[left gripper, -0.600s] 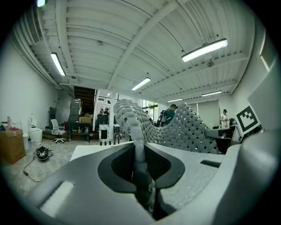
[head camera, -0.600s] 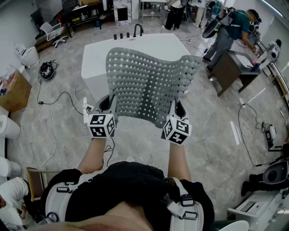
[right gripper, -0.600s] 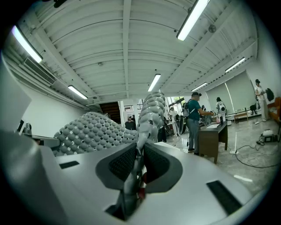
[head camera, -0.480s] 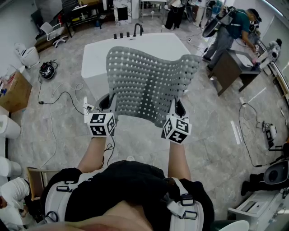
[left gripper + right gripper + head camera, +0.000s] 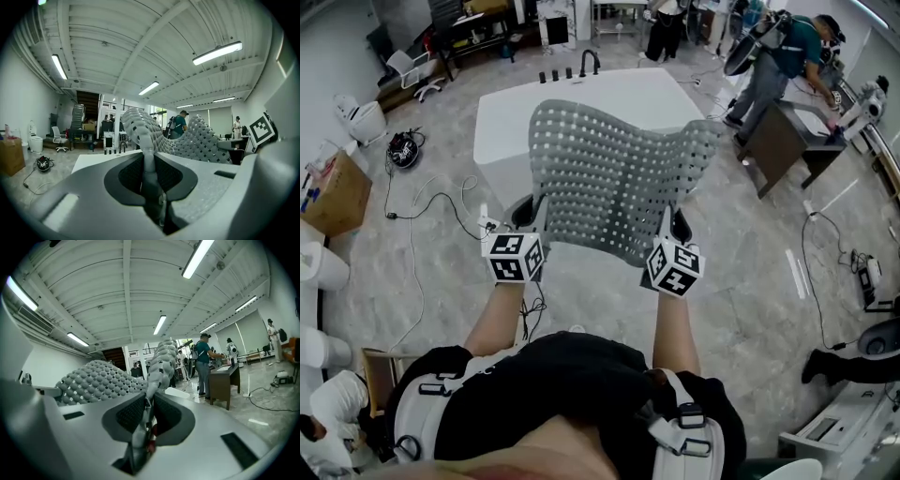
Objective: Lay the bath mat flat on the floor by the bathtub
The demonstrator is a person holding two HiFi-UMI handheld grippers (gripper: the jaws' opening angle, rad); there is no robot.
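1. Pinches the two near corners of the grey perforated rubber bath mat [image 5: 614,173] with the left hand-held gripper [image 5: 528,216] and the right hand-held gripper [image 5: 673,227], both clamped onto it.
2. Holds it raised and curved above the grey marble floor [image 5: 581,300], in front of the white bathtub [image 5: 581,98].
3. Could slip from such narrow corner holds if shaken.
4. Might fold under or land crooked, even across the tub rim, if lowered unevenly.

The grey perforated rubber bath mat [image 5: 614,183] is held up in the air, spread wide, its near corners pinched between the left fingers [image 5: 129,176] and the right fingers [image 5: 168,417]. Beyond the fingers it rises in a wavy sheet, above the grey marbled floor [image 5: 750,309] and in front of the white bathtub [image 5: 502,122].
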